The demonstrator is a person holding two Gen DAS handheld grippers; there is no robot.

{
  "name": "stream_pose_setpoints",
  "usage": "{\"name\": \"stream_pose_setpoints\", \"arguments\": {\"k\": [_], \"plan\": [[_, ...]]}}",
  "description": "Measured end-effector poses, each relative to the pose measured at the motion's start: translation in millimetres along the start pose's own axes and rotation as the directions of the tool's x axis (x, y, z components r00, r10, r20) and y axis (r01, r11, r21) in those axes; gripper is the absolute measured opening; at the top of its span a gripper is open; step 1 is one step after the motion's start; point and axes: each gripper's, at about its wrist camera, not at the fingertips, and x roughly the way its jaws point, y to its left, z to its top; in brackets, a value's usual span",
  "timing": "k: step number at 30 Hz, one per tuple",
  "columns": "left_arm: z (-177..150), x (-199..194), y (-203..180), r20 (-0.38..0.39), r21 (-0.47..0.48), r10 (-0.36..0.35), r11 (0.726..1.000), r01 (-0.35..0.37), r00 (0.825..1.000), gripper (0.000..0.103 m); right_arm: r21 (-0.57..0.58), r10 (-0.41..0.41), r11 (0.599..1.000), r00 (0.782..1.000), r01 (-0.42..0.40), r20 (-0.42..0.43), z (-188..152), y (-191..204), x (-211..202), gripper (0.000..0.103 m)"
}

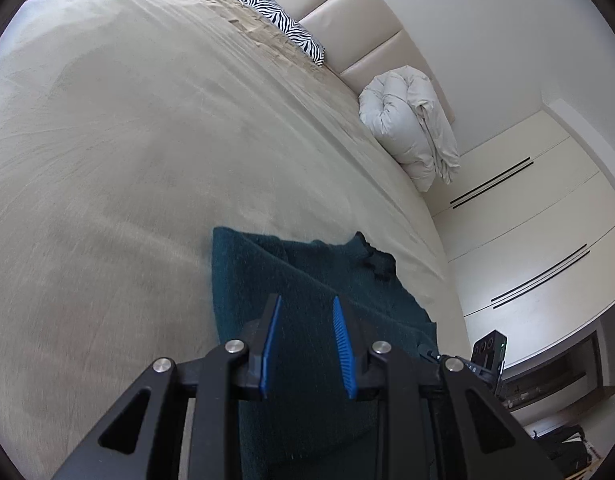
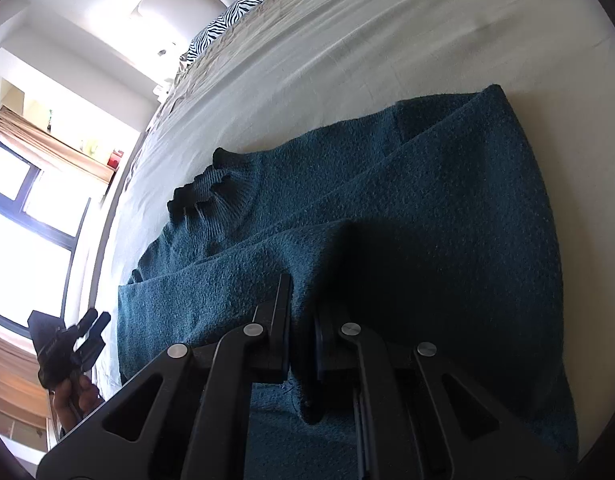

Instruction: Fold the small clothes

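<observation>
1. Right claw (image 2: 303, 320) is pinched tight on a fold of the teal knit sweater (image 2: 387, 208).
2. Left claw (image 1: 305, 320) is slightly spread above the sweater (image 1: 267, 272), gripping nothing.
3. The sweater lies on the bed (image 1: 127, 140), ribbed collar (image 2: 215, 192) toward the zebra-print pillow (image 1: 283, 26).

Home bedroom; wide bed (image 1: 147, 140) under beige cover, padded cream headboard (image 1: 359, 16), zebra-print pillow (image 1: 283, 24), rolled white duvet (image 1: 407, 124); flat-front built-in wardrobes (image 1: 539, 216) (slot handles); curtained window (image 2: 27, 208) beside bed.
</observation>
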Motion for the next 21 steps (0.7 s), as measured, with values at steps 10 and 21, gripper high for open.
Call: {"name": "stream_pose_setpoints", "arguments": {"k": [10, 21], "plan": [[6.1, 25.1, 34.5, -0.074, -0.092, -0.060, 0.994, 0.054, 0.995, 0.018, 0.007, 0.033, 0.999, 0.999, -0.033, 0.000, -2.2, -8.3, 0.2, 0.007], [-30.4, 12.1, 18.5, -0.145, 0.002, -0.080, 0.997, 0.082, 0.986, 0.018, 0.018, 0.034, 0.999, 0.999, -0.034, 0.004, -5.2, -9.6, -3.7, 0.007]]}}
